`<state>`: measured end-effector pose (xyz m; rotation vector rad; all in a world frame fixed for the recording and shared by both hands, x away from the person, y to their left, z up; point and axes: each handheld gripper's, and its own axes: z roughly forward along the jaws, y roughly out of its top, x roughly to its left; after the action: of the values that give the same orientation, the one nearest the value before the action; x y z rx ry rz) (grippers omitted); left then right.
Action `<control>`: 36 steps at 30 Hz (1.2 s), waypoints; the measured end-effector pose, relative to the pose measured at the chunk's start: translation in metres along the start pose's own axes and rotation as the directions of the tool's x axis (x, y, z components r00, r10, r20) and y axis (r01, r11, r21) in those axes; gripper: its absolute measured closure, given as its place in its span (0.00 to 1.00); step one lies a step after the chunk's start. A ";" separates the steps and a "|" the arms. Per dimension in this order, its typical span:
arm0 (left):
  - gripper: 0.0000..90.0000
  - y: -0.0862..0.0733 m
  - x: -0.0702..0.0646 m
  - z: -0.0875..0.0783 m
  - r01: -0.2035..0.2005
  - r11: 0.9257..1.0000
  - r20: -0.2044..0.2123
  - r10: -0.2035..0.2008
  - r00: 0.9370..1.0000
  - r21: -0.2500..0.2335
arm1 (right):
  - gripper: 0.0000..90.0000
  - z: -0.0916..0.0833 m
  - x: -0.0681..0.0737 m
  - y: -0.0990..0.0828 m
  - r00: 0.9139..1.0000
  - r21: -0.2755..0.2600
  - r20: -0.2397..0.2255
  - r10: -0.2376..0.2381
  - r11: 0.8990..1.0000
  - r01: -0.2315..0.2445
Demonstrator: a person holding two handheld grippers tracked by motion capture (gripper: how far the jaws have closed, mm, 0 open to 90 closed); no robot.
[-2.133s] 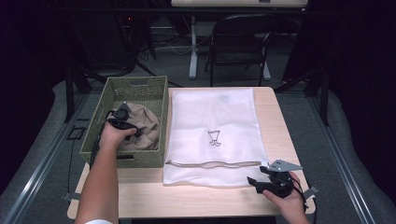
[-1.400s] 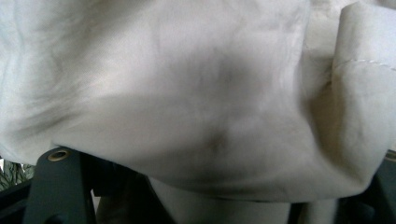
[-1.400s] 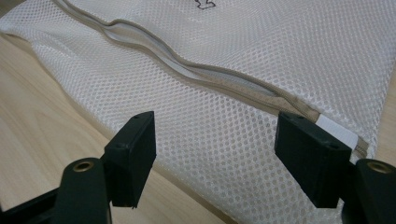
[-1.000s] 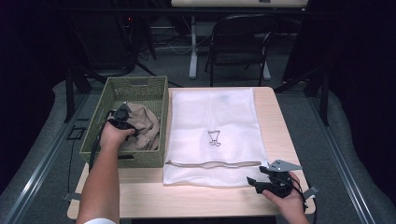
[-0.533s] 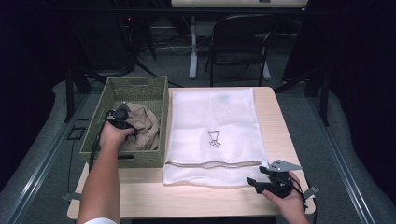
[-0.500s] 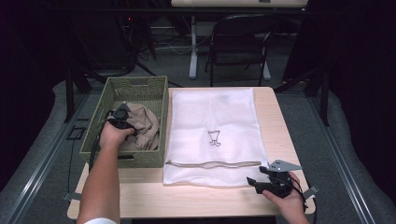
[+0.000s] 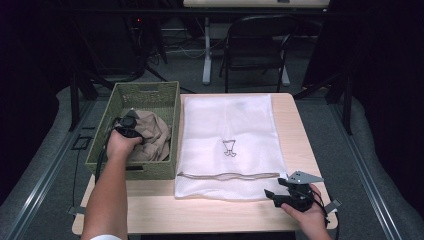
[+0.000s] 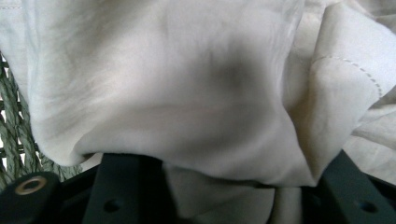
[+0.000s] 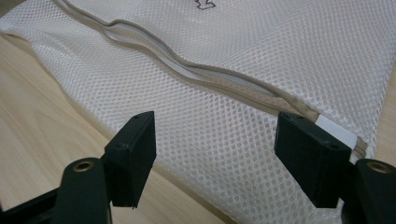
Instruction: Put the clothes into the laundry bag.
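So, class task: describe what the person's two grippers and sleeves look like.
Both are black two-jaw tools. The right gripper carries a grey three-cornered plate, and its blocky black jaws have brass-coloured eyelets at their bases. A black cable trails from the left gripper. A white sleeve edge shows on the left arm.

Beige cloth (image 8: 187,93) hides the left claw's (image 8: 219,196) jaw tips.
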<state>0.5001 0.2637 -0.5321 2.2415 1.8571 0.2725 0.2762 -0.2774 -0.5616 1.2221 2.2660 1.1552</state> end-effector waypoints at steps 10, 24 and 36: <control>0.68 0.000 0.001 -0.005 0.019 1.000 0.011 -0.019 1.000 -0.006 | 0.32 -0.001 -0.001 0.000 1.000 0.004 0.001 0.000 1.000 0.000; 0.72 0.000 0.006 -0.015 0.050 0.998 0.039 -0.049 0.998 -0.039 | 0.32 0.001 -0.001 0.000 1.000 0.006 -0.002 0.001 1.000 -0.001; 0.73 -0.001 0.007 -0.027 0.062 0.993 0.048 -0.058 0.997 -0.098 | 0.32 0.001 -0.002 0.000 1.000 0.004 -0.005 0.009 1.000 -0.009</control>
<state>0.4929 0.2721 -0.5062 2.1059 1.8423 0.2952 0.2779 -0.2789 -0.5627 1.2337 2.2700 1.1583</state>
